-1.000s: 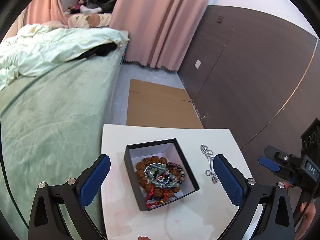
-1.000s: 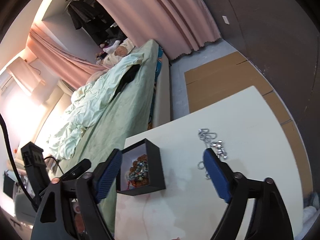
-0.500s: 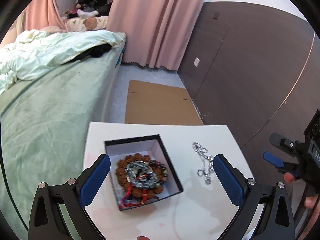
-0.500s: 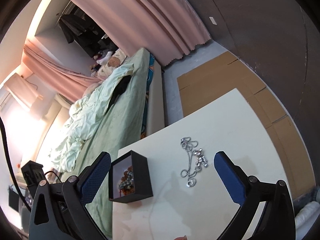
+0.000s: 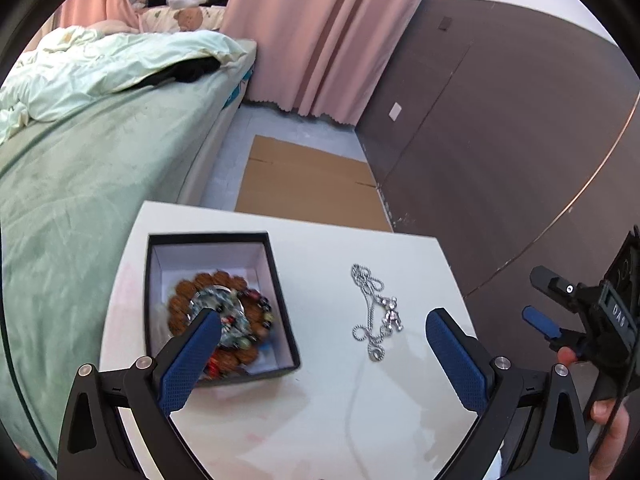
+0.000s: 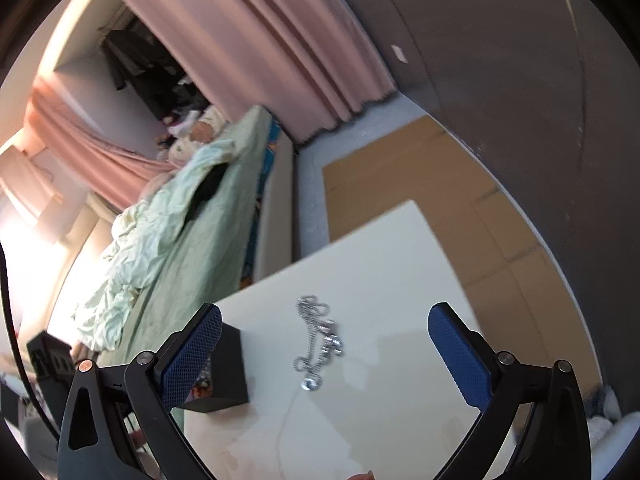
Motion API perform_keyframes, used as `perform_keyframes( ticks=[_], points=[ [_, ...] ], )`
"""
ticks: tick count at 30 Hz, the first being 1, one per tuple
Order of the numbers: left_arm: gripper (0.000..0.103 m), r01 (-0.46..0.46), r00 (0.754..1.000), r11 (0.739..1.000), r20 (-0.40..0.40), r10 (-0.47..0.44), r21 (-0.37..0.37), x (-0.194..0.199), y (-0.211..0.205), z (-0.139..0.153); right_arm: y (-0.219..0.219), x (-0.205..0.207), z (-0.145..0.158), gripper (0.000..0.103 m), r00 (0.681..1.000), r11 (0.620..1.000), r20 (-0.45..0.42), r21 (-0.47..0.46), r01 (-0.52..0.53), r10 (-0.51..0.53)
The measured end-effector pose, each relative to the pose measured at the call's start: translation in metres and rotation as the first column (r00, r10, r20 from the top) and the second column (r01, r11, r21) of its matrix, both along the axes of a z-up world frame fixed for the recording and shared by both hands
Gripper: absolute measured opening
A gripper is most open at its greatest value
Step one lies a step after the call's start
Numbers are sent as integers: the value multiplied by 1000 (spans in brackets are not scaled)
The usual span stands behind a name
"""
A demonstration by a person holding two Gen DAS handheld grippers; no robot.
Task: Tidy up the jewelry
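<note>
A silver chain necklace with a small bear charm [image 5: 376, 312] lies loose on the white table [image 5: 320, 400]; it also shows in the right wrist view [image 6: 318, 344]. A black open box [image 5: 216, 304] at the table's left holds a brown bead bracelet and other beaded jewelry [image 5: 220, 316]; its black side shows in the right wrist view [image 6: 226, 368]. My left gripper [image 5: 324, 356] is open above the table's near part, between box and necklace. My right gripper [image 6: 326, 354] is open with the necklace between its fingers, above it. The right gripper also shows at the right edge of the left wrist view [image 5: 560, 320].
A green-covered bed [image 5: 80, 180] runs along the table's left side. Flattened cardboard [image 5: 308, 188] lies on the floor beyond the table. A dark brown wall [image 5: 500, 140] stands to the right, pink curtains [image 5: 328, 32] at the back.
Both grippers have moved back and shifted: the box slid left in the left wrist view, and the necklace now sits centred between the right gripper's fingers. Both stay open.
</note>
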State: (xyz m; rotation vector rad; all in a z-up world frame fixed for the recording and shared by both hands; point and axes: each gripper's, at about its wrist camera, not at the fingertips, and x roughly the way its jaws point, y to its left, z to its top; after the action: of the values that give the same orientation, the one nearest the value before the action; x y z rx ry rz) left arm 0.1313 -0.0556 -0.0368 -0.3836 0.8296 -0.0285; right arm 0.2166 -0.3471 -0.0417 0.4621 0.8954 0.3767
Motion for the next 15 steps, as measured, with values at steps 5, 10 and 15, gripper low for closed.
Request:
perform_keyframes(
  ticks=[5, 10, 15],
  points=[
    [86, 52, 997, 998, -58, -50, 40, 9, -23, -10, -14, 9, -5, 103, 998, 1000, -60, 2, 5, -5],
    [74, 143, 984, 983, -121, -129, 112, 26, -47, -22, -18, 15, -14, 103, 994, 1000, -110, 14, -14, 15],
    [65, 225, 964, 961, -179, -196, 161, 44, -65, -33, -19, 17, -18, 103, 993, 999, -119, -43, -7, 1]
  ],
)
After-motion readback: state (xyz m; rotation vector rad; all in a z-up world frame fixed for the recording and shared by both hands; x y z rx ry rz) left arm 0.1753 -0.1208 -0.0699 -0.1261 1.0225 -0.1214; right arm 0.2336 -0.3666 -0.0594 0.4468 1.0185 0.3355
